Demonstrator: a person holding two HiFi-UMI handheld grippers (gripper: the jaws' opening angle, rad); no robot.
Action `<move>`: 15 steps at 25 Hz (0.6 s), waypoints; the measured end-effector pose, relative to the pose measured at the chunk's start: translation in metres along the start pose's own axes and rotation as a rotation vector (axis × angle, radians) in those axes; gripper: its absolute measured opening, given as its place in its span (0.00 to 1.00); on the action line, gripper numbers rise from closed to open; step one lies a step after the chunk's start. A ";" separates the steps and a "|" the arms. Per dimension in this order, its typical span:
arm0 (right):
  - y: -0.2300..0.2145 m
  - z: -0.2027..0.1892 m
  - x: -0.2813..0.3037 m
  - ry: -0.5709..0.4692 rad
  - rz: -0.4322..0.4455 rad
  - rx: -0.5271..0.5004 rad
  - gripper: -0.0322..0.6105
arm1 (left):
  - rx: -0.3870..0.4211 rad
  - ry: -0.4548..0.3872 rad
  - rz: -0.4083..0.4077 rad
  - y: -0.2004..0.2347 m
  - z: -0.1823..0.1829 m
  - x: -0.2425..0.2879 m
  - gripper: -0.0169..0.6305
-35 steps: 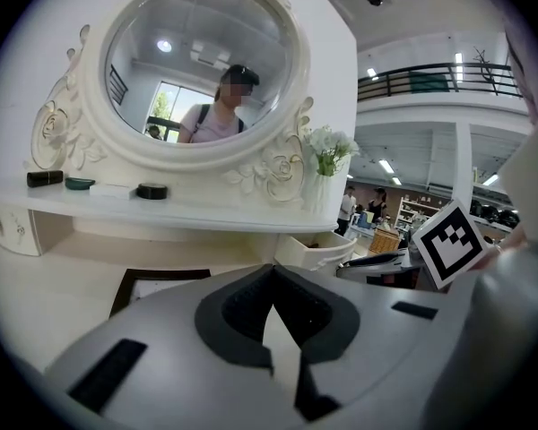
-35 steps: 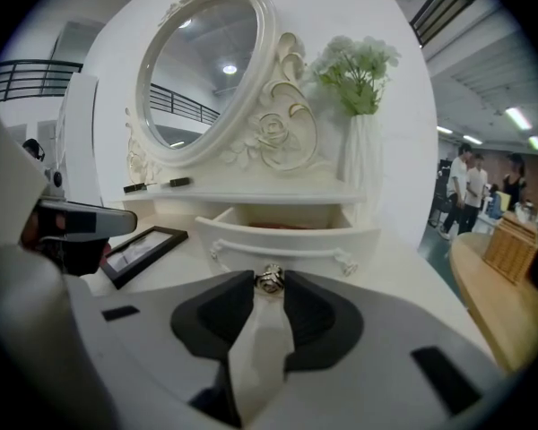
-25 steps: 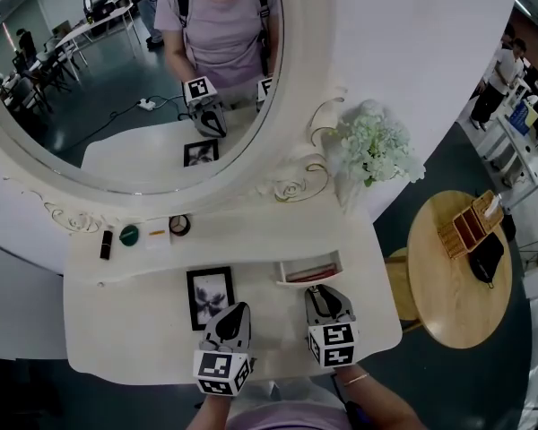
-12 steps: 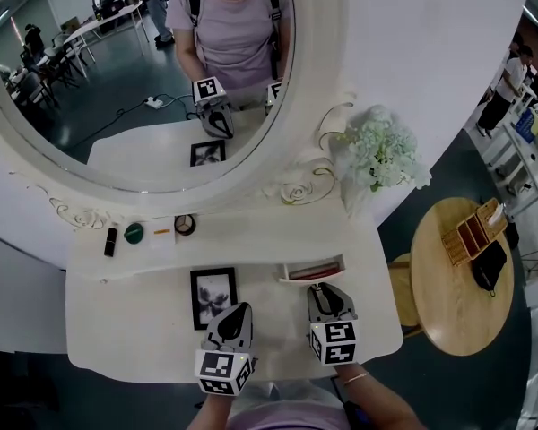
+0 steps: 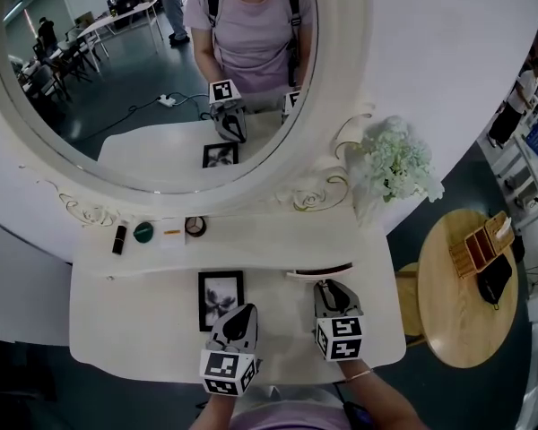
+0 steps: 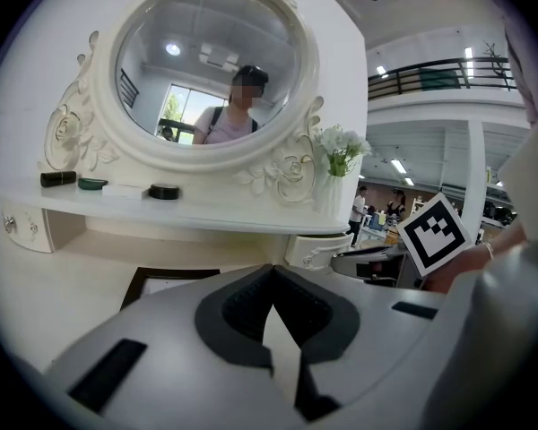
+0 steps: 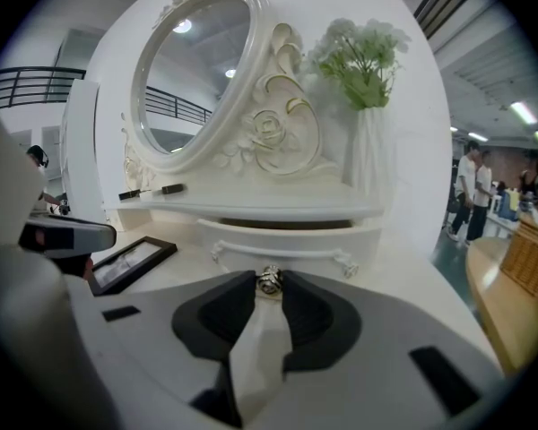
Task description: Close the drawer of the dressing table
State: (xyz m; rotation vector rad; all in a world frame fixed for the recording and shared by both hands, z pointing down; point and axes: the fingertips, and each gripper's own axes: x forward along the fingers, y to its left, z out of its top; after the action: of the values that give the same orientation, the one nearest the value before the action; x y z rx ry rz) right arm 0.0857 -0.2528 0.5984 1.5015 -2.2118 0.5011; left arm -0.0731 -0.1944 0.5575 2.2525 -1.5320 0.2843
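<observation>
Gripping drawer knob (image 7: 269, 282) in right claw (image 7: 269, 279) — drawer (image 7: 287, 237) lying crosswise, front facing outward, left claw (image 6: 271, 274) closed

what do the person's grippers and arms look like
The left gripper and right gripper match: light grey shells tapering to two jaws lined with black pads, each with a white cube of black square markers at the rear. The person wears a lilac top and a bracelet on the right wrist.
</observation>
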 end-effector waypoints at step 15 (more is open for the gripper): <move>-0.005 0.014 0.024 -0.002 0.029 0.002 0.21 | -0.015 -0.002 0.037 0.009 0.005 0.008 0.03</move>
State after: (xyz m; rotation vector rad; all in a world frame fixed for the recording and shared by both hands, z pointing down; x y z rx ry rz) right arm 0.0811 -0.2803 0.5994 1.4730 -2.2379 0.5112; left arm -0.0790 -0.2062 0.5581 2.2153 -1.5734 0.2807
